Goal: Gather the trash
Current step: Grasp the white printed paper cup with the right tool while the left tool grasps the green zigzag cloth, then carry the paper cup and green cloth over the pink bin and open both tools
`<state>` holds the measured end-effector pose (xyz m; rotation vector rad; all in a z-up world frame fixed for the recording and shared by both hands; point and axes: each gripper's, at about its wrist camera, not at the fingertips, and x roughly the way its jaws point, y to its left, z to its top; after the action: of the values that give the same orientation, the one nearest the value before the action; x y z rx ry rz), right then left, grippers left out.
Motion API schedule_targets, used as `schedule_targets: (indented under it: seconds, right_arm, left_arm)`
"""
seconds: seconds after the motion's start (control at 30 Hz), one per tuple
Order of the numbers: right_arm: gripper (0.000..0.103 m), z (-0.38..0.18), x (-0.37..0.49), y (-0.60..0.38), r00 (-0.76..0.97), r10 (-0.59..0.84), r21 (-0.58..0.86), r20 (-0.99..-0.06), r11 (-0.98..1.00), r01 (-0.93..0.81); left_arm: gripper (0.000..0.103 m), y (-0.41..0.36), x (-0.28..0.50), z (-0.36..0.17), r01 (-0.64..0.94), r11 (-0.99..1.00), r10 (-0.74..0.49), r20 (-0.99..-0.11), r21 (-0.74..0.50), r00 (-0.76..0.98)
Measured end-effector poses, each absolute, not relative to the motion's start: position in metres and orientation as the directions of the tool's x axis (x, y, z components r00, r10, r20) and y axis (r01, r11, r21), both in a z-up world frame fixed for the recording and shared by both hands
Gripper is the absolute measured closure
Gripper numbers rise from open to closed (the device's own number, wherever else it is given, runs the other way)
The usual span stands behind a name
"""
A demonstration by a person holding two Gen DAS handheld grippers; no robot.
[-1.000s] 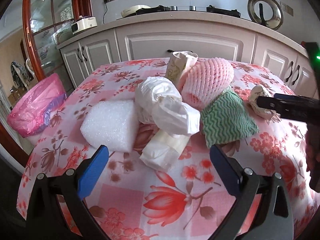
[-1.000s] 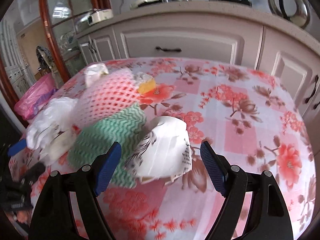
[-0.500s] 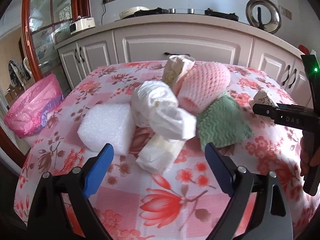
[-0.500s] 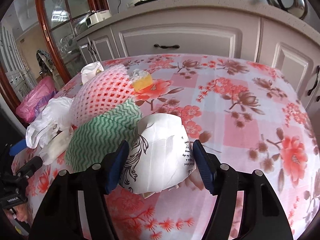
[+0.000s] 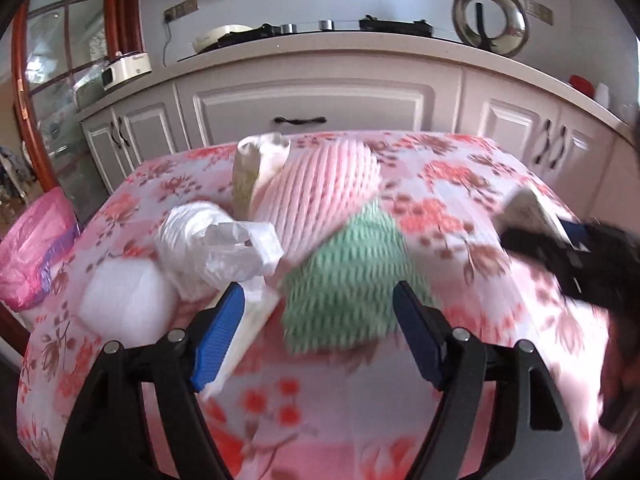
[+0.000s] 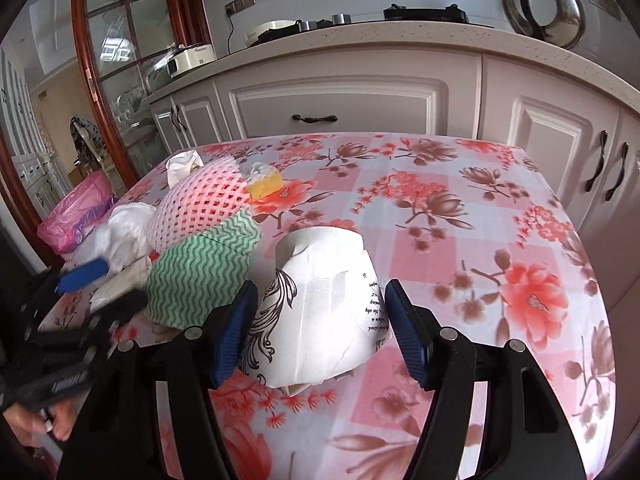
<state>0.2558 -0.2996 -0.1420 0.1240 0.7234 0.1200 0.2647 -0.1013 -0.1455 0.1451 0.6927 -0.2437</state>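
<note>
Roughly, left to right:
Bin: pink bin bag (image 5: 34, 256) at the left edge of the frame, beside the bench (image 5: 460, 200); no trash visible inside, so collecting looks barely begun.
Pile: foam block (image 5: 124, 304), white plastic bag (image 5: 208, 248), pink foam net (image 5: 320, 196) and green wavy cloth (image 5: 348, 276) all lie on the bench, uncollected.
Left hand-held gripper (image 5: 320, 336): jaws have just been closing, about two-thirds open; the cloth sits between them, pads not pressing it.
Right hand-held gripper (image 6: 320, 332): half closed, pads clamped on the printed paper cup (image 6: 320, 312), lower centre of its frame.
Remaining: carry cup to bin, then everything else.
</note>
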Motion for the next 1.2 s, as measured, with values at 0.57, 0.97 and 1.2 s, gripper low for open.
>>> schedule_targets:
  seconds: [0.57, 0.97, 1.2]
  right_arm:
    - [0.04, -0.14, 0.235, -0.326, 0.759, 0.141, 0.192, -0.635, 0.981, -0.021]
    - [0.04, -0.143, 0.227, -0.312, 0.75, 0.173, 0.193, -0.638, 0.979, -0.061]
    - [0.04, -0.145, 0.223, -0.294, 0.737, 0.194, 0.177, -0.647, 0.979, -0.102]
  left_arm:
    - [0.059, -0.139, 0.318, -0.179, 0.243, 0.967, -0.111, -0.741, 0.072, 0.662]
    - [0.086, -0.121, 0.27, -0.159, 0.291, 0.956, -0.19, -0.699, 0.026, 0.689]
    - [0.086, -0.1, 0.235, -0.141, 0.307, 0.951, -0.215, -0.662, 0.025, 0.718]
